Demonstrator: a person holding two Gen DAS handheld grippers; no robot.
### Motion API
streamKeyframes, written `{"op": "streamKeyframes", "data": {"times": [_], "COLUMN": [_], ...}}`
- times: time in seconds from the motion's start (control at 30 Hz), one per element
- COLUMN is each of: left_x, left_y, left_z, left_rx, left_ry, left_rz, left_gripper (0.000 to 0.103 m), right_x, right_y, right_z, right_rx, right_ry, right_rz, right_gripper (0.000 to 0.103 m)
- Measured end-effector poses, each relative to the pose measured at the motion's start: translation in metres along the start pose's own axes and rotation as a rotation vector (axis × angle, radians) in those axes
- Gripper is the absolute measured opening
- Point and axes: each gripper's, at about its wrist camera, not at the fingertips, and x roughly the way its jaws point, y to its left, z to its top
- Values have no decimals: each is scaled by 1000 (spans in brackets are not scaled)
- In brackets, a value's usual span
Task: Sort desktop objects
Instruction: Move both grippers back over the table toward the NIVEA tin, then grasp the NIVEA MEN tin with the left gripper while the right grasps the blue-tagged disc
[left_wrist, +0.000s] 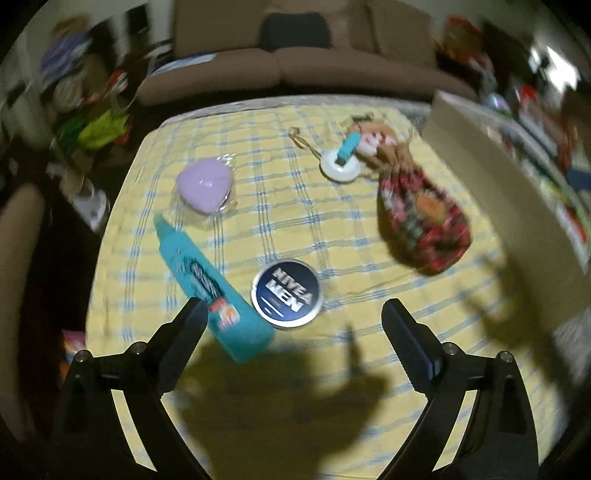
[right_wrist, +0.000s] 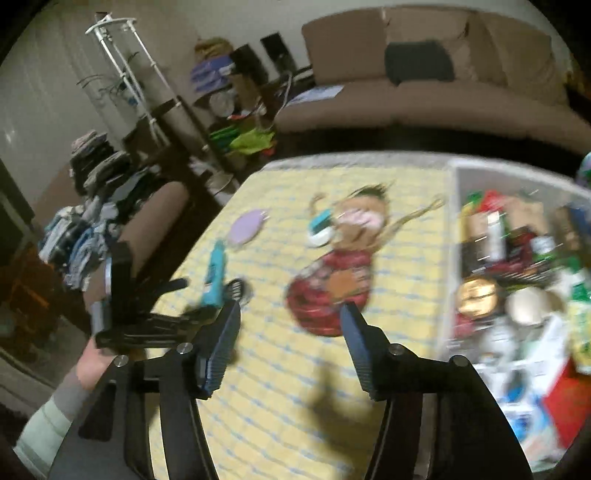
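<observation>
Lying flat: the teal tube (left_wrist: 210, 291) is seen on the yellow checked cloth (left_wrist: 280, 221), near the left edge of the table, its cap end turned to the far side.
Blue tin: the round tin (left_wrist: 286, 292) marked NIVEA MEN is placed just beside the tube, on its right, toward the near edge.
Lilac case: a rounded lilac case (left_wrist: 204, 184) is laid beyond the tube, closer to the far left corner.
White disc: a white disc (left_wrist: 340, 164) with a small teal piece on it is found near the far edge, touching the patterned pouch.
Patterned pouch: a red and brown drawstring pouch (left_wrist: 424, 218) is spread between the disc and the right edge.
Storage box: a pale box (right_wrist: 452, 258) full of mixed items is set along the right edge of the table.
Left gripper (left_wrist: 293, 314): the fingers are held wide apart above the tube and the tin; nothing is between them.
Right gripper (right_wrist: 290, 314): the fingers are apart and nothing is gripped; the pouch is seen beyond them.
Person: a hand (right_wrist: 94, 363) with a pale sleeve is seen behind the left gripper.
Sharpness: both views are blurred.
</observation>
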Motion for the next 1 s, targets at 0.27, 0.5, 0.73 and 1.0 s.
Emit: {"op": "streamKeyframes", "data": {"times": [0.27, 0.5, 0.73, 1.0], "left_x": [34, 69, 80, 80], "left_y": [-6, -6, -1, 2], "left_z": [8, 7, 10, 9], "left_rx": [204, 296, 270, 242], "left_ry": [12, 61, 44, -13], "left_rz": [-52, -45, -149, -224], "left_gripper": [102, 102, 80, 54], "right_x": [70, 122, 201, 246], "right_y": [-8, -16, -27, -41], "right_z": [12, 54, 83, 82], "right_rx": [141, 199, 200, 191], "right_ry": [48, 39, 62, 80], "right_rz": [42, -5, -158, -265], "right_gripper": [74, 75, 75, 41]}}
